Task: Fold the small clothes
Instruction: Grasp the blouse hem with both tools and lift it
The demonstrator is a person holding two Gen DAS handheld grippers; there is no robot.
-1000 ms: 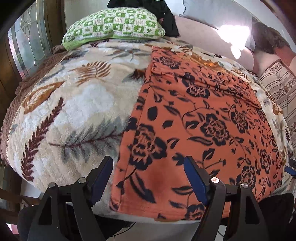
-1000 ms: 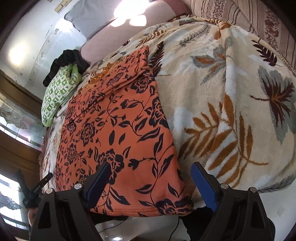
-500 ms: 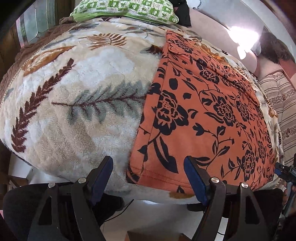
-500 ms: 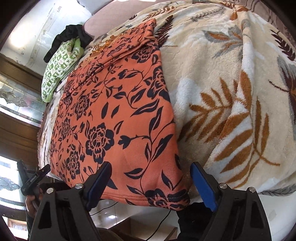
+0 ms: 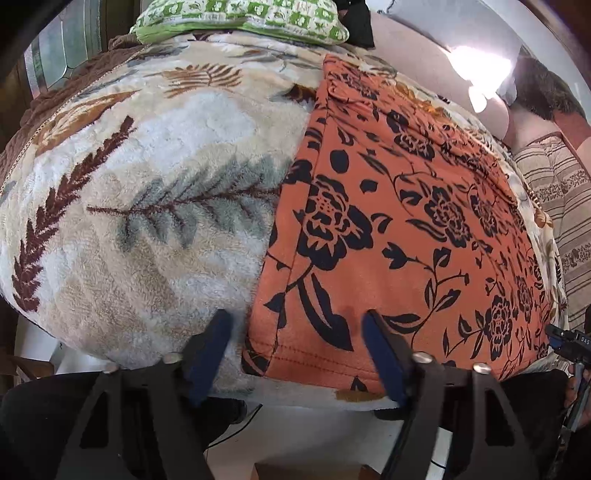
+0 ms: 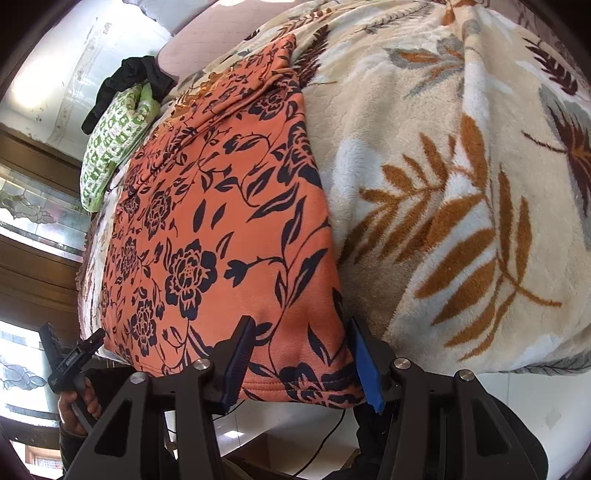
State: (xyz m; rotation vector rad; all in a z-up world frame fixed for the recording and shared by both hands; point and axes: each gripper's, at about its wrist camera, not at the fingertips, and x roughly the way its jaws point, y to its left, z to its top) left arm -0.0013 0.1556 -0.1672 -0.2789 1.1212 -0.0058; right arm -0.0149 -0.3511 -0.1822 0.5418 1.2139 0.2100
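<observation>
Daylit, bright views with strong fisheye curvature and dark vignetted corners. Blown-out glare on the headboard [image 5: 476, 70] and pale wall [image 6: 48, 70]; slight motion blur on the orange garment [image 5: 424, 221]; soft shadows beneath the bed edge.

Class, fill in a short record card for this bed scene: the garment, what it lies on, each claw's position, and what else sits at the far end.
garment: orange floral cloth, spread flat
surface: leaf-print blanket
left claw: at the cloth's near left corner, jaws have just been closing, corner hem between them, not yet pinched
right claw: at the near right corner, jaws have just been closing, hem between them
far end: green patterned pillow; dark garment beside it
</observation>
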